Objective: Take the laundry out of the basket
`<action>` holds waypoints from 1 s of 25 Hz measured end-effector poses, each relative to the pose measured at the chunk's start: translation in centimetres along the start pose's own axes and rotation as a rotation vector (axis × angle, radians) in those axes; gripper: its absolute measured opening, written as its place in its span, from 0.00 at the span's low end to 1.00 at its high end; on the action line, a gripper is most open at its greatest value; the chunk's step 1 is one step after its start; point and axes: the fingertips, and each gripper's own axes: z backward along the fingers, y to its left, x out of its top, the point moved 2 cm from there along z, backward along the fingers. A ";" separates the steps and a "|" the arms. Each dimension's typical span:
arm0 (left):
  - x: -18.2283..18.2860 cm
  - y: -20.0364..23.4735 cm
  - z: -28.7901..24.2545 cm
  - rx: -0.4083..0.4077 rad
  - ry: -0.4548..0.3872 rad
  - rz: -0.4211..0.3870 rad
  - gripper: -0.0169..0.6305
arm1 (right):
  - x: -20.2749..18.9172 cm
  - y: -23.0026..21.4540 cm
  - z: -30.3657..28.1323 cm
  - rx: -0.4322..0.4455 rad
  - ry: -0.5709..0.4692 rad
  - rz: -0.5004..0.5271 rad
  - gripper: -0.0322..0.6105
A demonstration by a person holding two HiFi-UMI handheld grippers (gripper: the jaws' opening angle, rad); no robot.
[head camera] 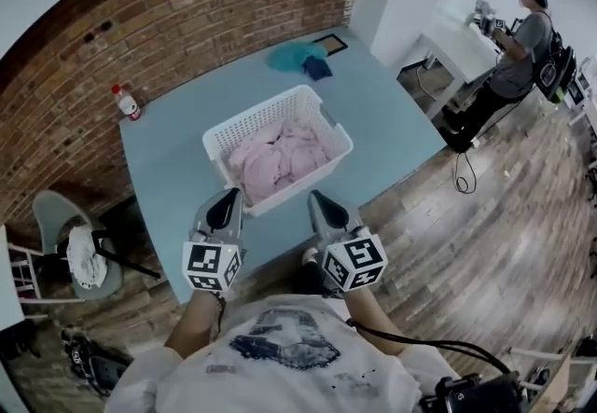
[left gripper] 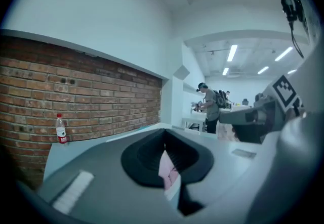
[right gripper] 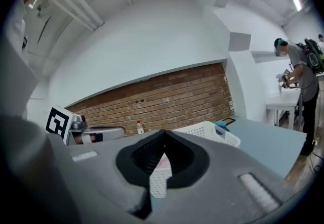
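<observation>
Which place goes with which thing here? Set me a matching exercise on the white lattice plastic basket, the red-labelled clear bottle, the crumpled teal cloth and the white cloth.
1 white lattice plastic basket
2 red-labelled clear bottle
3 crumpled teal cloth
4 white cloth

A on the grey chair
B far end of the light blue table
C mid-table, holding pink laundry
D table corner by the brick wall

Pairs: 1-C, 2-D, 3-B, 4-A
</observation>
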 end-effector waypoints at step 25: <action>1.1 5.0 -13.3 0.120 0.100 0.028 0.01 | 1.9 -10.2 -15.3 0.243 0.138 -0.002 0.05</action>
